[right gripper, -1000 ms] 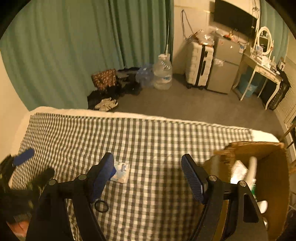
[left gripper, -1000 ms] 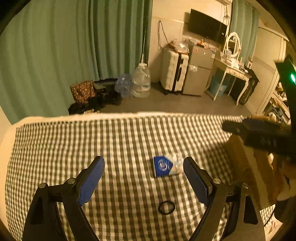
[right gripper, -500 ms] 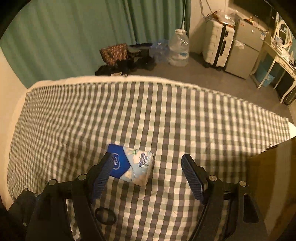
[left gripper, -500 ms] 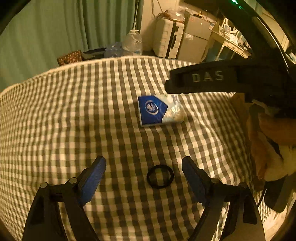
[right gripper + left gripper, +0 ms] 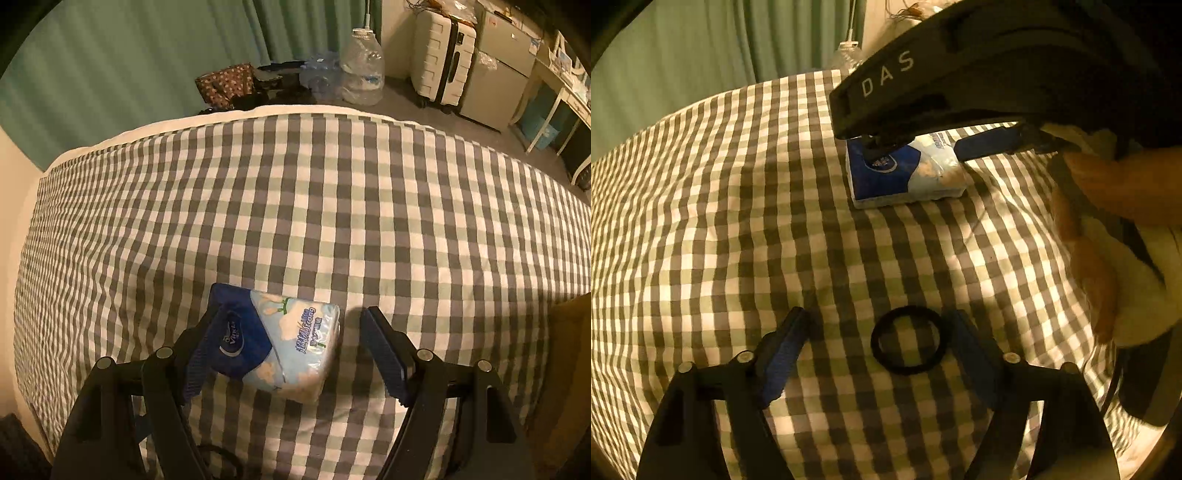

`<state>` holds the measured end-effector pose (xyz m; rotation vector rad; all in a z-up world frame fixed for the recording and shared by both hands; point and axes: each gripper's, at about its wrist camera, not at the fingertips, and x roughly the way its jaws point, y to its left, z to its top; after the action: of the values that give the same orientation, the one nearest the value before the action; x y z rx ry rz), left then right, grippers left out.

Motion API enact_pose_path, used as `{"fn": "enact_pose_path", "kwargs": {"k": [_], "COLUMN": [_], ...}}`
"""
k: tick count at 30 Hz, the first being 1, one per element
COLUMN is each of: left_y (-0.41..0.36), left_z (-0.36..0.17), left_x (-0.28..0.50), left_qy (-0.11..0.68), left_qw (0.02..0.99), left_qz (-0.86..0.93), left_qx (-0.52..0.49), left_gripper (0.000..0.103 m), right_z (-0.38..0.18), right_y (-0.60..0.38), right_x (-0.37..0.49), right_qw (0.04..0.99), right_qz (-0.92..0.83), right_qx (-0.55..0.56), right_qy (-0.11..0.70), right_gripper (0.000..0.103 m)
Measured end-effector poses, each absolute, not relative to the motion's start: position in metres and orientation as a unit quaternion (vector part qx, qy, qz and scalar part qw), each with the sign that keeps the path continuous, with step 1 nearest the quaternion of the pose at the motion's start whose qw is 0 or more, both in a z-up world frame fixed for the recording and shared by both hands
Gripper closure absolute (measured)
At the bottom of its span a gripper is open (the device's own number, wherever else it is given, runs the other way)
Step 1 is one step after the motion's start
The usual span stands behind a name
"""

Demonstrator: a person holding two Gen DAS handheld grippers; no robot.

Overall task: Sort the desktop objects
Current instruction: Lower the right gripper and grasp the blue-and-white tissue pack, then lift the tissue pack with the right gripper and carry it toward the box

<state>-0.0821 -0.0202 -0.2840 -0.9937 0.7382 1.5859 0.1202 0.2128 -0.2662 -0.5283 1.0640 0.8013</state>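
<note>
A black ring [image 5: 908, 341] lies flat on the checked bedspread [image 5: 738, 229], between the two fingers of the left claw [image 5: 882, 354]. The left claw's jaws have just been closing, and the ring sits nearer the right-hand finger, perhaps just touching it, while the left-hand finger stands clear; nothing is gripped yet. The fingers straddle the ring, it seems, so that a squeeze can catch so thin and flat a thing by its rim.

Farther off on the bed lies a soft tissue pack [image 5: 280, 343], blue at one end and pale at the other, its long side running left to right. The right claw [image 5: 291, 350] hangs steeply over it with jaws wide apart: in the right wrist view the left-hand pad is at or against the blue end and the right-hand pad stands clear of the pale end. That spread suits the pack's length, and it is not held. From the left wrist view the right claw's body arches over the pack.

A brown carton edge [image 5: 576, 369] shows at the right of the bed, a likely place for sorted things.
</note>
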Motion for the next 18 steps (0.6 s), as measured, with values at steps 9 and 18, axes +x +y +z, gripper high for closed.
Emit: {"fn": "enact_pose_path", "kwargs": {"k": [9,18], "left_y": [-0.035,-0.050], "left_z": [-0.274,-0.241], "left_x": [-0.103,-0.142], "left_qy": [0.307,0.296], "left_qw": [0.515,0.498], "left_qz": [0.672,0.697], "left_qx": [-0.434,-0.422], "left_gripper": [0.099,0.099], "right_z": [-0.267,-0.271], "right_y": [0.201,0.202], "right_x": [0.108,0.083], "right_qw": [0.745,0.712], "right_qz": [0.369,0.388], "right_qx": [-0.242,-0.293], "right_qy": [0.500,0.507], "right_gripper": [0.028,0.045]}}
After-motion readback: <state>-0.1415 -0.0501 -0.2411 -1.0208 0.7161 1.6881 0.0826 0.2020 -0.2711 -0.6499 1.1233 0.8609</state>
